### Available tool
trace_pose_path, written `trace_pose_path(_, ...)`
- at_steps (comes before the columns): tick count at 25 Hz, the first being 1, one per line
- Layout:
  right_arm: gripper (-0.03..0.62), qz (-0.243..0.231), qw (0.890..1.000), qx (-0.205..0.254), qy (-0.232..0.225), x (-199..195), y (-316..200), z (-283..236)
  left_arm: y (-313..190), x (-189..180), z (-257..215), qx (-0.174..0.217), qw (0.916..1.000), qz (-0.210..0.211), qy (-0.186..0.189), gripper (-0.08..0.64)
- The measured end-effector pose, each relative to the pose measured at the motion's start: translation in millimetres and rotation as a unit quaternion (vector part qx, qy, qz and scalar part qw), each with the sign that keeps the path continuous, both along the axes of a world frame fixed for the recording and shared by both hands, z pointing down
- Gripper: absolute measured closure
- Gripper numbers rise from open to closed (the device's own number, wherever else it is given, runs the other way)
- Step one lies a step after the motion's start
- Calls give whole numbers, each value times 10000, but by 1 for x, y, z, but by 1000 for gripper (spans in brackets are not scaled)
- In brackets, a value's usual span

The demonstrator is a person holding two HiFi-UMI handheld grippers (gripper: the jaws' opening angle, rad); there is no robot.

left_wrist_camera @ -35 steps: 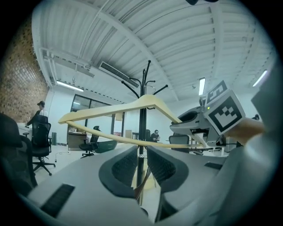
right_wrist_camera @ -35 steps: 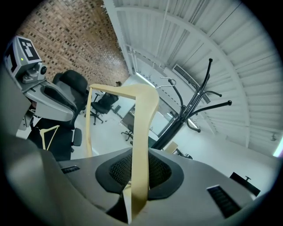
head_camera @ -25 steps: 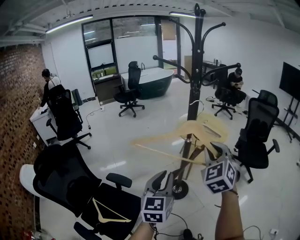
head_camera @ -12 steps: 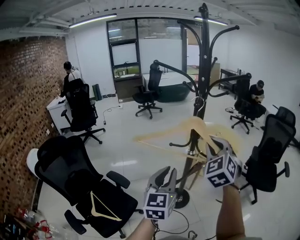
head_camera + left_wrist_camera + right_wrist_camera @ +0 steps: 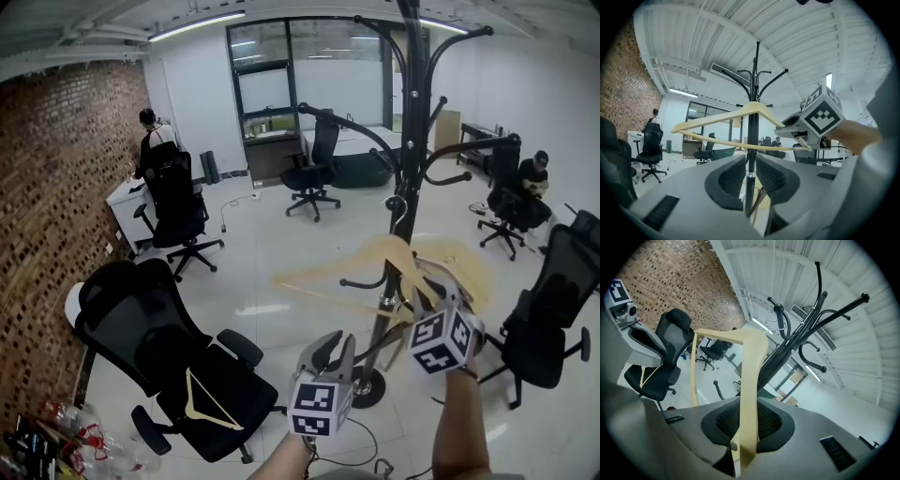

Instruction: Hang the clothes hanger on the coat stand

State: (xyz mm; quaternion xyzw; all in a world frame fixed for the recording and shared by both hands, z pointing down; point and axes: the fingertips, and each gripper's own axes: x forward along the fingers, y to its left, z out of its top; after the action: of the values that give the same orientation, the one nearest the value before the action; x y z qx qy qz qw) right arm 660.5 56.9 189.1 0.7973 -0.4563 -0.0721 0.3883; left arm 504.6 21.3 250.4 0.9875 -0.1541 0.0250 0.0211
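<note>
At about 1 o'clock in the head view stands the coat stand, and the hanger is held up level in front of its pole, so the step in hand looks like the carry to the stand, with the hanging itself not yet done. The right gripper holds the hanger by its end at 4 o'clock. The wire hook sticks up at 12 o'clock just beside the pole, and I see it resting on no arm. The left gripper, at 8 o'clock from the right one, has its fingers only narrowly apart and carries nothing. Next, I judge, the hook has to be lifted over one of the curved arms and lowered onto it before the grip is let go, with the hanger kept from swinging against the pole. The right gripper view alone shows the grip: the right gripper has its pads pressed on the flat wooden limb of the hanger, with the coat stand slanting off toward 2 o'clock. The left gripper view shows the hanger side-on, crossing the coat stand, and only a thin empty gap in the left gripper. Only the head view shows the hook, plus a second hanger lying on an office chair at 8 o'clock.
</note>
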Motion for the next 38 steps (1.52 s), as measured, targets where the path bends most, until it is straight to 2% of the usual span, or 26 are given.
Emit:
trace_pose_path(10, 522, 255, 9985, 217, 432, 21, 2, 0, 2, 7, 12, -128, 9999, -12, -112, 476)
trace_pose_path(15, 431, 272, 9970, 709, 165, 31, 18, -2, 10, 18, 14, -87, 9999, 37, -114, 476)
trace_pose_path(21, 431, 258, 9900, 1380, -146, 36, 52, -2, 28, 36, 16, -60, 9999, 138, -64, 476)
trace_pose_path(25, 517, 231, 9807, 1875, -498, 44, 62, -2, 22, 48, 12, 26, 10000, 43, 80, 495)
trace_pose_path(28, 571, 350, 9728, 2169, -735, 40, 76, -3, 21, 41, 5, 116, 9998, -1, 175, 515)
trace_pose_path(33, 588, 722, 9584, 2583, -979, 15, 110, -15, 35, 22, -12, 252, 9986, 341, 310, 534)
trace_pose_path(38, 588, 1393, 9475, 2712, -964, -6, 152, -7, 51, 12, -19, 298, 9941, 907, 508, 543)
